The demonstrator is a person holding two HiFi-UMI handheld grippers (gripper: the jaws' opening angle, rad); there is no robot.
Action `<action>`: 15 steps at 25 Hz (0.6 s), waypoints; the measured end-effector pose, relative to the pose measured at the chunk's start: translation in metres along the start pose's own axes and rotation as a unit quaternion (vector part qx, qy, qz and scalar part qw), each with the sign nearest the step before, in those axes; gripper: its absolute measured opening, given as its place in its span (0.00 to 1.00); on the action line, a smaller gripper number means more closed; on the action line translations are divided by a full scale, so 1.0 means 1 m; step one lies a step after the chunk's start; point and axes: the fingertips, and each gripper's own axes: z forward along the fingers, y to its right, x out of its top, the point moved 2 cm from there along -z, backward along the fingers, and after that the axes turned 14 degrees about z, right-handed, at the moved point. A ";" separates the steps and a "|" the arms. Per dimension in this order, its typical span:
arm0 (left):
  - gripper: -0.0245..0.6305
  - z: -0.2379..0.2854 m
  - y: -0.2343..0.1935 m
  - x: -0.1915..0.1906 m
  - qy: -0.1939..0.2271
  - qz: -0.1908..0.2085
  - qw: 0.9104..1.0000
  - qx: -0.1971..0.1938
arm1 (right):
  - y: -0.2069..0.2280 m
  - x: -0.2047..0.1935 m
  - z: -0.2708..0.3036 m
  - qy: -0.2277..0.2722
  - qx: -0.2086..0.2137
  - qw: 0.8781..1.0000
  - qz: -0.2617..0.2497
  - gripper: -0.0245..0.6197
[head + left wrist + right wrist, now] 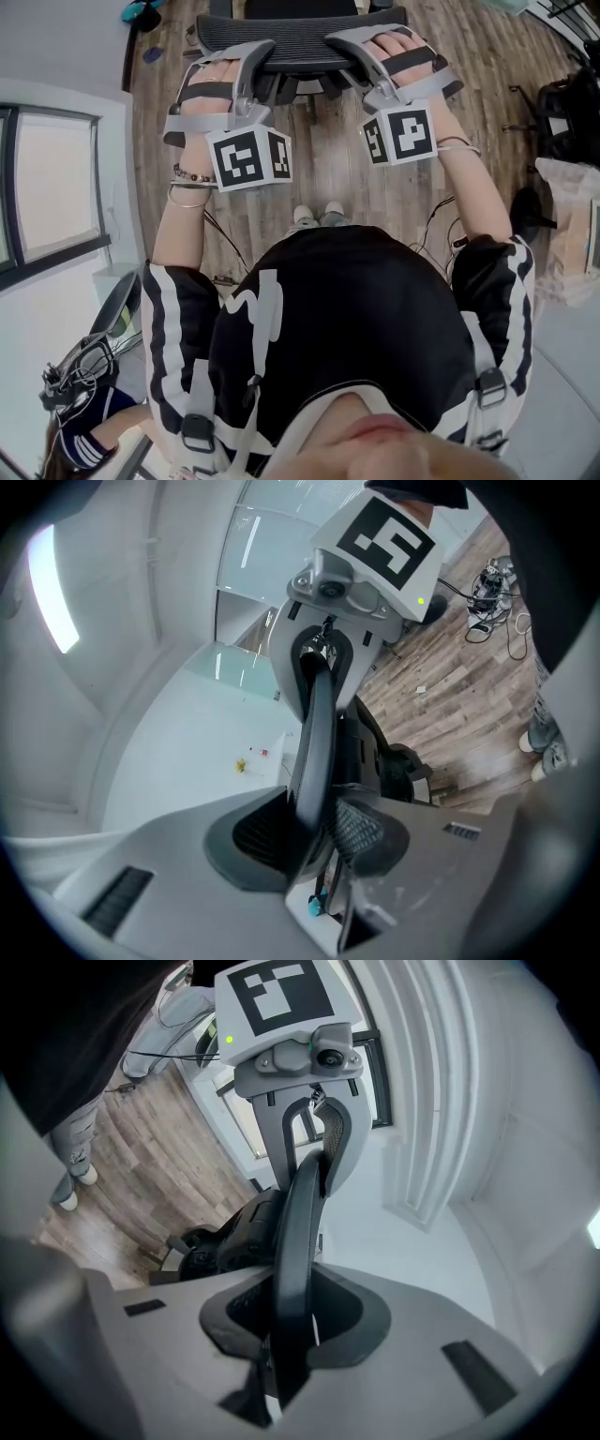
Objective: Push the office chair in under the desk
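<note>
The office chair (298, 86) stands on the wooden floor (319, 159), its backrest (300, 33) turned toward the person. The left gripper (255, 58) and the right gripper (349, 49) sit side by side on the backrest's top rim. Each gripper's fingers (251, 834) pinch that rim.

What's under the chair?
Wood floor shows below the chair. In the head view the chair's back covers the seat and whatever lies beneath it.
</note>
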 end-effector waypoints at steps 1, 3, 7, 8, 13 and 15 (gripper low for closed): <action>0.22 0.002 0.000 -0.001 -0.002 -0.001 1.000 -0.001 | 0.000 0.000 0.002 0.000 0.000 1.000 -0.001 0.16; 0.22 0.004 0.003 -0.005 -0.005 -0.004 1.000 -0.001 | -0.002 0.000 0.006 0.000 -0.003 1.000 -0.004 0.16; 0.22 0.008 0.005 -0.009 -0.004 -0.006 1.000 0.007 | -0.004 -0.001 0.012 0.001 -0.009 1.000 -0.005 0.16; 0.22 0.010 0.004 -0.008 -0.004 -0.005 1.000 0.009 | -0.003 -0.002 0.013 0.000 -0.007 1.000 -0.004 0.16; 0.23 0.012 0.004 -0.007 -0.009 -0.013 1.000 0.012 | -0.002 -0.005 0.013 0.003 -0.009 1.000 -0.008 0.16; 0.23 0.014 0.003 -0.010 -0.007 -0.013 1.000 0.017 | -0.001 -0.004 0.016 0.002 -0.010 1.000 -0.007 0.16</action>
